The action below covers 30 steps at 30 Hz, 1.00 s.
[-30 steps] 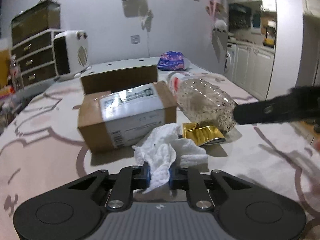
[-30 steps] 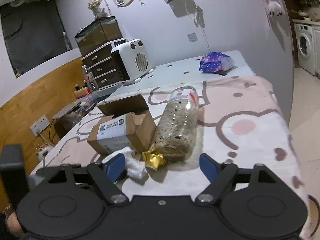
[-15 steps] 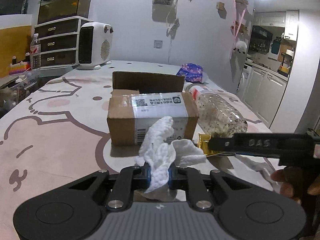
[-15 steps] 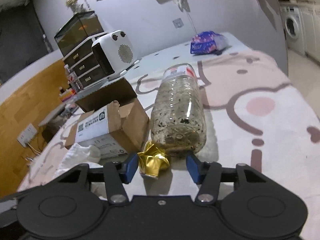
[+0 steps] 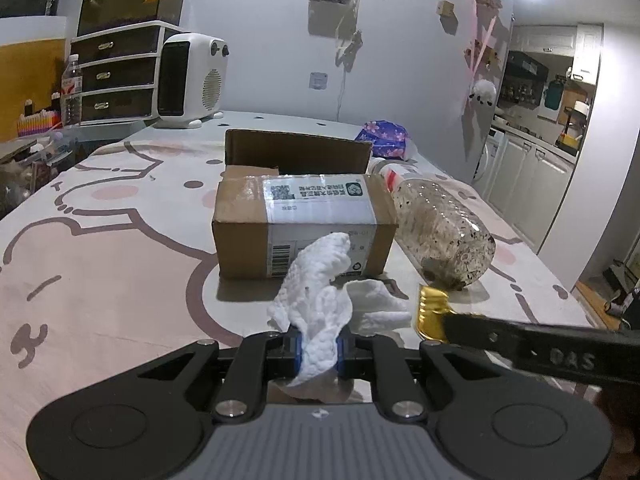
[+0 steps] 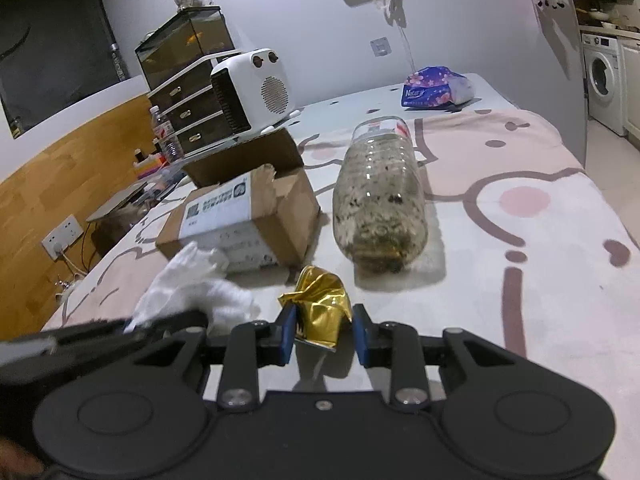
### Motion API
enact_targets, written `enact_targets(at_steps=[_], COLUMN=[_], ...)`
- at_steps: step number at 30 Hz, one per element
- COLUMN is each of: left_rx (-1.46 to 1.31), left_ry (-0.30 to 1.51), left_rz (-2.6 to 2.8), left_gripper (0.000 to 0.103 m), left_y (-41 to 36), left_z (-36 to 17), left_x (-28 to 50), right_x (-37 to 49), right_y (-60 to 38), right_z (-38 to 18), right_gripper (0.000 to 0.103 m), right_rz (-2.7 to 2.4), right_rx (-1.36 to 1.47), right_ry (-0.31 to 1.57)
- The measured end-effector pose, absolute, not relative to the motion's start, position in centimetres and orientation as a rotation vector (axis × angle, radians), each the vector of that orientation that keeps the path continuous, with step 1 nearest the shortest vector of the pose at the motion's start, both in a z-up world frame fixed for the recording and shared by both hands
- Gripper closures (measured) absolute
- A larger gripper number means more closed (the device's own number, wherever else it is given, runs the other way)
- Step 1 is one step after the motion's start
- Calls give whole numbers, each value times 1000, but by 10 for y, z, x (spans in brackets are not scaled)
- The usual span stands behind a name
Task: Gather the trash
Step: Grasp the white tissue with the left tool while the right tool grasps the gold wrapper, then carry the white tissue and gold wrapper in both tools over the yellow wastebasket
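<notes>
My left gripper [image 5: 318, 350] is shut on a crumpled white tissue [image 5: 320, 304], held just above the table; the tissue also shows in the right wrist view [image 6: 192, 284]. My right gripper [image 6: 322, 336] has its blue pads on both sides of a crumpled gold foil wrapper [image 6: 320, 300] that lies on the table; the jaws have closed in around it and look to be pinching it. The wrapper also shows in the left wrist view [image 5: 430, 312]. A cardboard box [image 5: 296, 224] and a dirty plastic bottle [image 6: 378, 200] lying on its side sit just beyond.
A pink patterned cloth covers the table [image 5: 100, 260]. A white heater [image 5: 190, 80], a drawer unit [image 5: 116, 76] with a fish tank on top and a blue tissue pack [image 6: 432, 90] stand at the back. The table's right edge drops to the floor.
My right gripper moved forward and closed its jaws from wide open to around the gold wrapper. My left gripper kept hold of the tissue and lifted slightly.
</notes>
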<state>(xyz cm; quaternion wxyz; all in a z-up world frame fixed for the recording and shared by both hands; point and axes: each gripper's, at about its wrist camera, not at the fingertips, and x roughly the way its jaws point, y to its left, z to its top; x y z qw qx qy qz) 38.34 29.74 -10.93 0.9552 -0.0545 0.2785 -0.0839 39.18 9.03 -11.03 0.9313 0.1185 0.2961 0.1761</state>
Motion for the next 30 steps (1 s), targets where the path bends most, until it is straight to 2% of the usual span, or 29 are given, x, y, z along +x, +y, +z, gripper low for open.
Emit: enact_targets(at_steps=[9,20,30], left_rx=[-46,-30,-5], left_ry=[538,518,466], left_rz=[-106,-51,-65], left_gripper=[88,88,88], left_y=[282,256,229], left_z=[-104,-95,-69], left_x=[366,303,245], right_x=[363,326,270], right_y=[66,49,26], right_z=[-111,-109,-85], right_gripper=[74,75,76], right_rz=[315,324,357], right_rx=[279,275,224], right_ry=[589,555,479])
